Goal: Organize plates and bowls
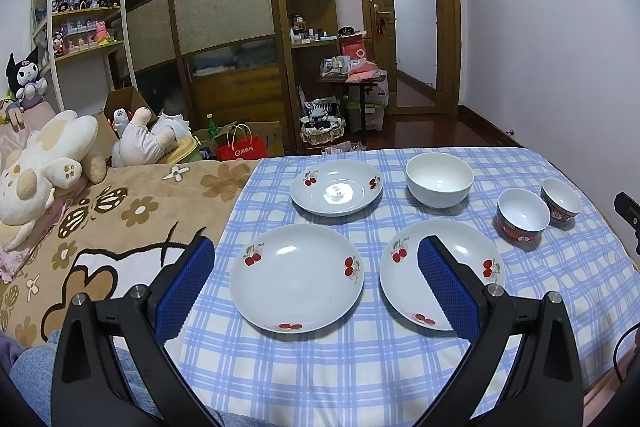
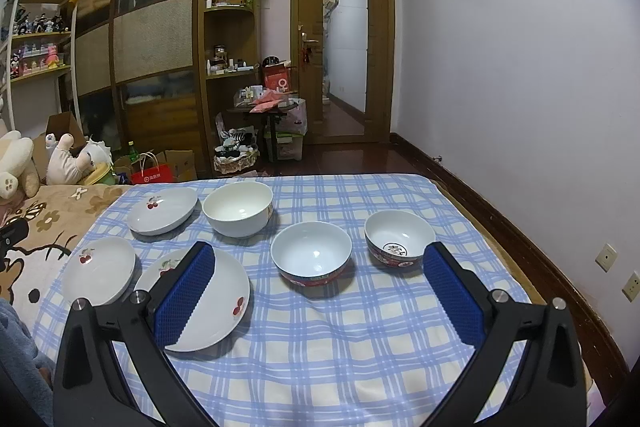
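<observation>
Checked cloth on a bed is holding three plates and three bowls; both grippers are hovering wide open (holding nothing), the left gripper facing the nearest plate, lying just ahead.

I count three cherry-print plates on the blue checked cloth: one at 12 o'clock, one at 9 o'clock and one nearer the middle. I count three bowls as well: one plain white bowl at 1 o'clock and two red-patterned bowls at 3 o'clock, the nearer one just beside the farther one. That makes six dishes. I hold two tools, the left tool and the right tool.
</observation>
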{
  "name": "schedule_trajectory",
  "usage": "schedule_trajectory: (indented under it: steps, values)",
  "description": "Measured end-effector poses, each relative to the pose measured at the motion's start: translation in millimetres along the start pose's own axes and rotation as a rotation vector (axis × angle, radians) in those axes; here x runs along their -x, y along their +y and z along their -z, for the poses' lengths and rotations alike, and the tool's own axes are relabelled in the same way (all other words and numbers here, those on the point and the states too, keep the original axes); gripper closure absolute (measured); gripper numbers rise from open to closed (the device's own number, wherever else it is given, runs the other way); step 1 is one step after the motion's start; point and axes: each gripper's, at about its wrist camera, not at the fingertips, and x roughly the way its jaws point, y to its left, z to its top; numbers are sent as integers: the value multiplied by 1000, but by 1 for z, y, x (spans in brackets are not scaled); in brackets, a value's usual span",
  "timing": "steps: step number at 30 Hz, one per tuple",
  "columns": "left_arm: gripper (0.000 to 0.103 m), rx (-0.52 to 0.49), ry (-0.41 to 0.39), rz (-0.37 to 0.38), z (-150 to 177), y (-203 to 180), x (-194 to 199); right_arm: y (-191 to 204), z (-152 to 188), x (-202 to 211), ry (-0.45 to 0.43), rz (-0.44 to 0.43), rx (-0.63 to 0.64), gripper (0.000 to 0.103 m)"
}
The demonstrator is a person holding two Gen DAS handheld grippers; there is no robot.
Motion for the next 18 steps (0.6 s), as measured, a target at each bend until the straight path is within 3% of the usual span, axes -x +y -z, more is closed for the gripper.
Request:
schedule_trajectory:
  steps: [18]
  values:
    - [3,1,3,0,0,0,-1,1,3,0,-4,5,-2,0]
